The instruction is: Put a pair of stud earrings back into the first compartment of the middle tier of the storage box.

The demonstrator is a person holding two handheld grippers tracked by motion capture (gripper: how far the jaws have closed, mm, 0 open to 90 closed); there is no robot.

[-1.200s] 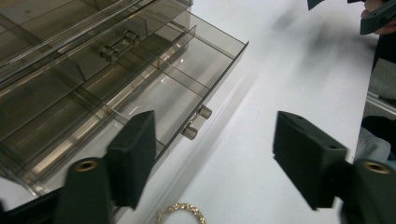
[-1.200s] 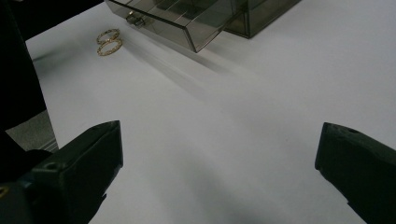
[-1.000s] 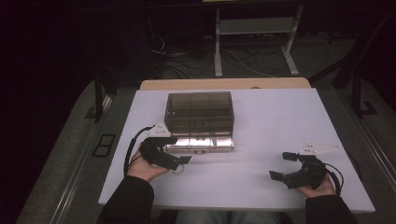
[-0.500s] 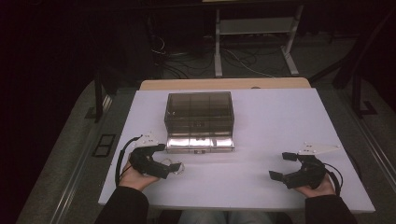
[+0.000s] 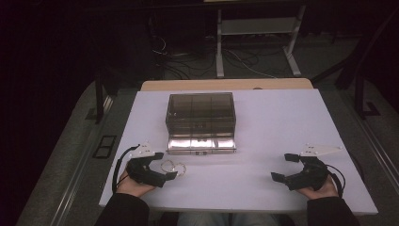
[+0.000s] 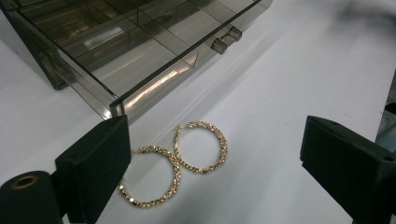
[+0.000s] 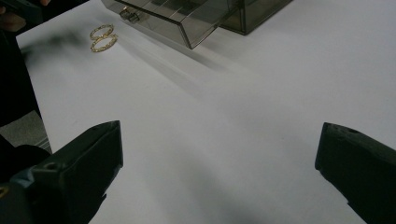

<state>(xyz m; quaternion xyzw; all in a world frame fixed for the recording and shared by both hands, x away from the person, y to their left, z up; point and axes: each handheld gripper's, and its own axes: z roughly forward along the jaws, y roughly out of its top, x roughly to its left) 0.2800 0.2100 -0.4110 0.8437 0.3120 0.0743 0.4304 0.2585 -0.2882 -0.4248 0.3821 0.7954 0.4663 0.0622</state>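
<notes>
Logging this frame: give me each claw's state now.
Left claw: open, holding nothing, hoop earrings lying between its jaws.
Right claw: open, empty.

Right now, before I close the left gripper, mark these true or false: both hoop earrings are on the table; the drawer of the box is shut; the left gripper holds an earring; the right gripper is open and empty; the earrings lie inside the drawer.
1. Both hoop earrings lie on the table: true; they lie side by side and look to be touching.
2. The drawer of the box is shut: false, it is pulled out.
3. The left gripper holds an earring: false, its jaws stand open around them.
4. The right gripper is open and empty: true.
5. The earrings lie inside the drawer: false, they lie in front of it.
</notes>
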